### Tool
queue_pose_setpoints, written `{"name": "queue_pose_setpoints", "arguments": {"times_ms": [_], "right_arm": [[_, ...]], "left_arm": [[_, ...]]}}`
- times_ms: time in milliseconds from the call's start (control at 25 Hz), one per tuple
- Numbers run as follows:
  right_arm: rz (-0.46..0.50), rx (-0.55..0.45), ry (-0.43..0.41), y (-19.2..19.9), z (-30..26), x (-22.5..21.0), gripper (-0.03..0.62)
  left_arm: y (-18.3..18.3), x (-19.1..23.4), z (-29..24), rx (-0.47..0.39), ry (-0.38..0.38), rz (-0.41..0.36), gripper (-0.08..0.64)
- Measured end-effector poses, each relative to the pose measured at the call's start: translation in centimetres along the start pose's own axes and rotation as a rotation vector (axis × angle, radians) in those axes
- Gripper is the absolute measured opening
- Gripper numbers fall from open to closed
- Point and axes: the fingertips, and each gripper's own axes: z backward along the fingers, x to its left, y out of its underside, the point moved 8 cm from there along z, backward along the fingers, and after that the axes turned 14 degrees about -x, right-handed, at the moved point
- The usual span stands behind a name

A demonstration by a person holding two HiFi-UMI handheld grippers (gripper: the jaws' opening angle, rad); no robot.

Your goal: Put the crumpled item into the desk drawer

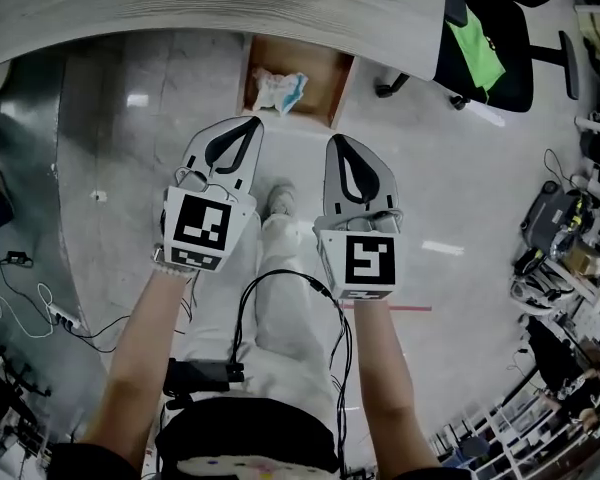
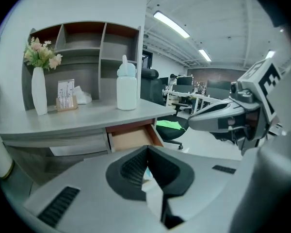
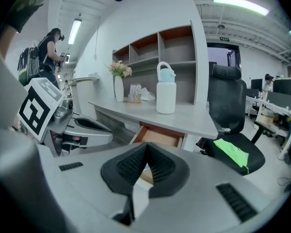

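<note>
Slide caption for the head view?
Crumpled item lies in the open desk drawer; left gripper and right gripper hover shut, empty.

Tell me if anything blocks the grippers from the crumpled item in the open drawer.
Nothing visible does. The crumpled item lies uncovered in the open drawer. The left gripper and right gripper, both shut and empty, hang short of its front, with only floor between.

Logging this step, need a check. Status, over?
Left gripper, right gripper shut, empty, short of the desk. Crumpled item in open drawer. Nothing blocking.
</note>
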Motion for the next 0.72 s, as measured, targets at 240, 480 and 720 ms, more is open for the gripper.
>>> {"name": "queue_pose_setpoints", "arguments": {"times_ms": [240,480,720], "right_arm": [[-0.021,-0.037,-0.002,-3.6,2.2,1.3,0.005],[-0.015,-0.054,0.005,-6.9,4.9,1.9,0.005],[0.010,-0.081,-0.001,-10.6,7.1,2.2,0.005]], "left_arm": [[-4.3,-0.6,3.6,-0.047,-0.008,-0.029,0.012],[-8.3,-1.4,6.6,-0.090,-0.003,-0.032,0.012],[-12.2,-2.5,8.9,-0.131,-0.008,-0.059,0.012]]}}
